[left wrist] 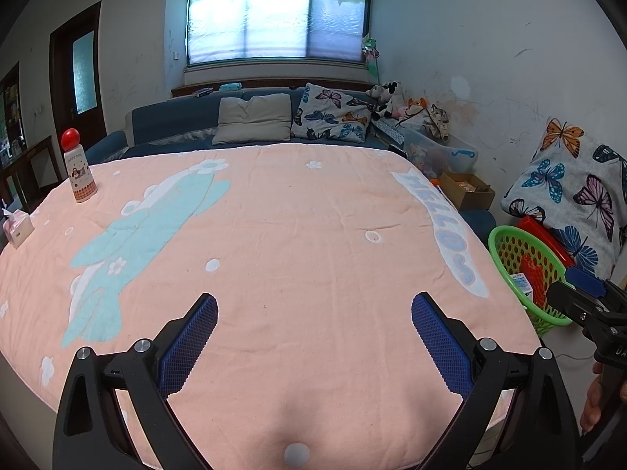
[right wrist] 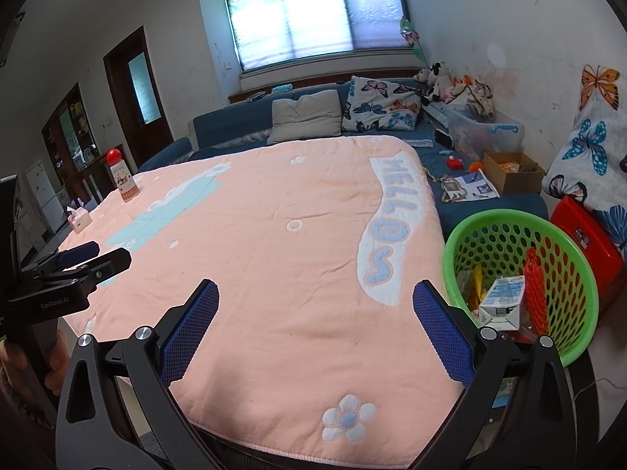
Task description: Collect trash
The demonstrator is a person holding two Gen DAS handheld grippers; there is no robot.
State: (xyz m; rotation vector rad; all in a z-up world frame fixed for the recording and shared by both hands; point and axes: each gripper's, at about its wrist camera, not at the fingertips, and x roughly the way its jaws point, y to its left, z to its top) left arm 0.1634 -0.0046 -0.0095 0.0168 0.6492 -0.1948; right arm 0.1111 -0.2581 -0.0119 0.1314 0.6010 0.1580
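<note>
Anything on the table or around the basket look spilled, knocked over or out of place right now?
Nothing stands out. The bottle stands upright beside the tissue box on the pink cloth; the trash sits inside the green basket.

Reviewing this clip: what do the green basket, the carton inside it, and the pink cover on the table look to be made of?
Green basket: likely moulded plastic, glossy, with regular round perforations. Carton: looks like coated paperboard, printed, with folded, creased corners. Pink cover: soft woven or terry-like cloth, matte, showing wrinkles and a textured pattern.

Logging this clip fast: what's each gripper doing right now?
Left gripper: open, holding nothing.
Right gripper: open, holding nothing.
</note>
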